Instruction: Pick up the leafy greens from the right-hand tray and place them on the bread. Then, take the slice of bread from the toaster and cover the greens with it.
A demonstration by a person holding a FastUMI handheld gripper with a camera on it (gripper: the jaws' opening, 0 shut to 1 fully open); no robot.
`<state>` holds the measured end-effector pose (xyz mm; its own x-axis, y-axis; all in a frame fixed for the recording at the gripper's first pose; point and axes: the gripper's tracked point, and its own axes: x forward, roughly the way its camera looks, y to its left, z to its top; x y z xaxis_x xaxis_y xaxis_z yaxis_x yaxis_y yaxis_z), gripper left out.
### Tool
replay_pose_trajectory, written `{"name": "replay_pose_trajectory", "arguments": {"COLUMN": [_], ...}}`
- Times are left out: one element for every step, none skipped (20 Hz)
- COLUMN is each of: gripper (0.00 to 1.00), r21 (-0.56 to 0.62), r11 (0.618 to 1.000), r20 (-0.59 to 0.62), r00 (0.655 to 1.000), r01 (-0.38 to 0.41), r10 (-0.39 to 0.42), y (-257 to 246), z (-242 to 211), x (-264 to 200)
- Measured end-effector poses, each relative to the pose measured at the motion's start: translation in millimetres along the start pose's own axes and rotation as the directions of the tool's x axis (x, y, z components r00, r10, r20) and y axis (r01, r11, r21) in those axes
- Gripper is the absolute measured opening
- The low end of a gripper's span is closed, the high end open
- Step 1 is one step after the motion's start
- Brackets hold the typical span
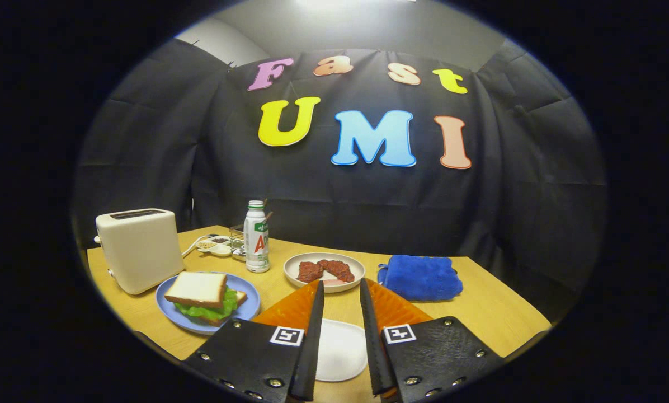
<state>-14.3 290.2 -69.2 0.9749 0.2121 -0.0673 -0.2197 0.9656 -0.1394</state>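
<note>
The tool (341, 291) is held released above the tabletop (496, 313), its fingers (315, 319) parted with nothing gripped. Between the fingers a white dish (340, 350) is seen, lying on an orange tray (290, 310) that spreads under both fingers. At ten o'clock from the fingertips a blue plate (245, 310) is set, and on it the greens (214, 308) are sandwiched between a lower bread slice (239, 297) and a top slice (197, 288) that covers them. Beyond the plate, at ten o'clock, a toaster (139, 249) is stood. At twelve o'clock, just ahead of the fingertips, a white plate (298, 263) with meat (324, 271) is placed. A bottle (256, 236) is stood upright at eleven o'clock, with small dishes (214, 245) behind it. A blue cloth (421, 277) is laid at two o'clock.
</note>
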Motion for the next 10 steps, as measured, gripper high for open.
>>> {"name": "replay_pose_trajectory", "arguments": {"gripper": [0.38, 0.38, 0.37, 0.38, 0.38, 0.38, 0.38, 0.37, 0.37, 0.37], "r21": [0.002, -0.002, -0.016, -0.038, -0.062, -0.092, -0.133, -0.157, -0.164, -0.147], "r11": [1.000, 0.999, 0.997, 0.993, 0.988, 0.983, 0.973, 0.963, 0.962, 0.963], "r20": [0.004, -0.006, -0.032, -0.039, -0.019, 0.020, 0.059, 0.062, 0.056, 0.048], "r00": [1.000, 0.999, 0.997, 0.993, 0.989, 0.987, 0.982, 0.975, 0.976, 0.975], "r01": [0.008, 0.034, 0.072, 0.109, 0.143, 0.162, 0.187, 0.219, 0.218, 0.224], "r10": [-0.008, -0.034, -0.073, -0.110, -0.144, -0.161, -0.180, -0.212, -0.212, -0.219], "y": [-21, -49, -79, -109, -139, -165, -193, -223, -245, -267], "z": [-1, -5, -13, -17, -15, -10, -6, -8, -13, -17], "x": [-2, -5, -10, -17, -24, -32, -39, -44, -49, -54]}}
